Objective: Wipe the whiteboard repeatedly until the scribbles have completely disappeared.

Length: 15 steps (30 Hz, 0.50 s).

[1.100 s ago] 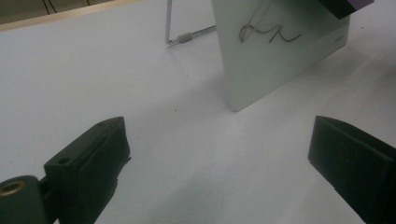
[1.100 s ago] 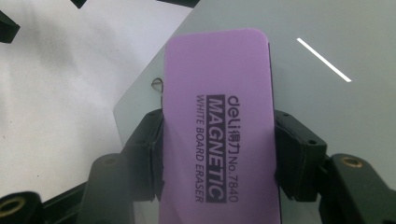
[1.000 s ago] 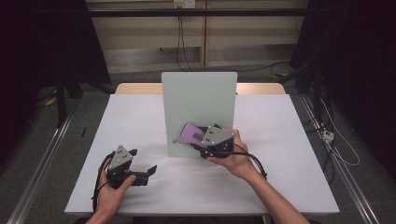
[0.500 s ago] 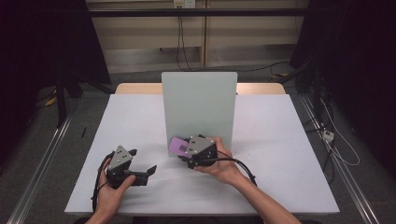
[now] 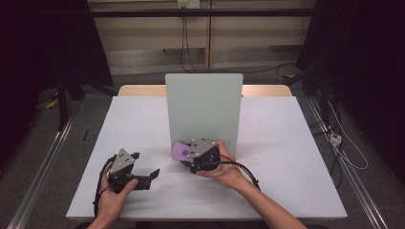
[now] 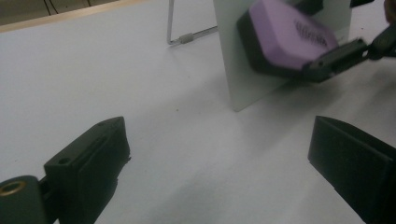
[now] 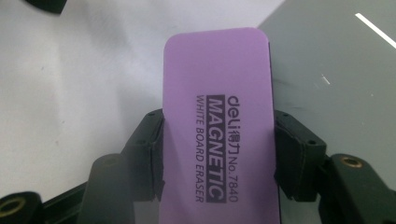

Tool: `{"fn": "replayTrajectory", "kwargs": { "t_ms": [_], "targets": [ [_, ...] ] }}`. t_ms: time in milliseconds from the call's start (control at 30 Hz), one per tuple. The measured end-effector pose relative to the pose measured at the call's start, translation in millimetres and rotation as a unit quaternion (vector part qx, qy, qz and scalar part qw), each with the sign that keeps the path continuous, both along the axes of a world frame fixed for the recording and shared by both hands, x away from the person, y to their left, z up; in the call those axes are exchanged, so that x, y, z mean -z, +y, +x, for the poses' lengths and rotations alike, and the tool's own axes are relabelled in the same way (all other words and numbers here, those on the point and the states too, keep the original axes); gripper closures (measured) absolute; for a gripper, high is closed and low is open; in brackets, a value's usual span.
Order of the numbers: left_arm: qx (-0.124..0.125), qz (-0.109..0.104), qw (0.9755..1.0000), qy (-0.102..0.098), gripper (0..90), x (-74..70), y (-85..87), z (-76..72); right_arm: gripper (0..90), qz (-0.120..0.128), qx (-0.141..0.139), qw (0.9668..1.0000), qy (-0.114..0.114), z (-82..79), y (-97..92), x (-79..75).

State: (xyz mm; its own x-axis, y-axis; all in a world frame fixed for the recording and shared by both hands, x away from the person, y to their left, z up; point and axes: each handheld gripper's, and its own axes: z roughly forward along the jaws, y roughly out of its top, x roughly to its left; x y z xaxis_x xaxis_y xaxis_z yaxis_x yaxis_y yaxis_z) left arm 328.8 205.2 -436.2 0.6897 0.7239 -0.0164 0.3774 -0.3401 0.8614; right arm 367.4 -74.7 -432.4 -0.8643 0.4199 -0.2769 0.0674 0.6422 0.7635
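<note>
Purple eraser (image 7: pixel 217 121) (clamped) in right gripper (image 5: pixel 193 160)

White table (image 5: pixel 296 157); cables (image 5: pixel 184 36) behind, perhaps a wall socket (image 5: pixel 187 4)

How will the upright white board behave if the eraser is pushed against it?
The white board stands on a thin wire stand, so it probably tips or slides easily. It looks stiff. The eraser, labelled magnetic, may cling.
</note>
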Motion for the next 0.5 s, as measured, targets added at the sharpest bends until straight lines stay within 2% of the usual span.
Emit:
{"fn": "replayTrajectory", "kwargs": {
  "t_ms": [200,300,500],
  "targets": [
    [-0.001,0.0,1.0,-0.002,5.0,-0.2,0.0,-0.2,41.7,0.023,0.034,0.9991,-0.006,3.5,-13.6,-19.3],
    [0.0,0.001,1.0,0.0,5.0,0.0,-0.3,0.0,41.7,0.028,0.042,0.9986,-0.015,5.0,-15.3,-26.2],
    [0.0,0.002,1.0,0.001,5.0,0.4,-1.2,0.1,41.7,0.033,0.05,0.9981,-0.01,6.2,-11.3,-26.9]
  ]
}}
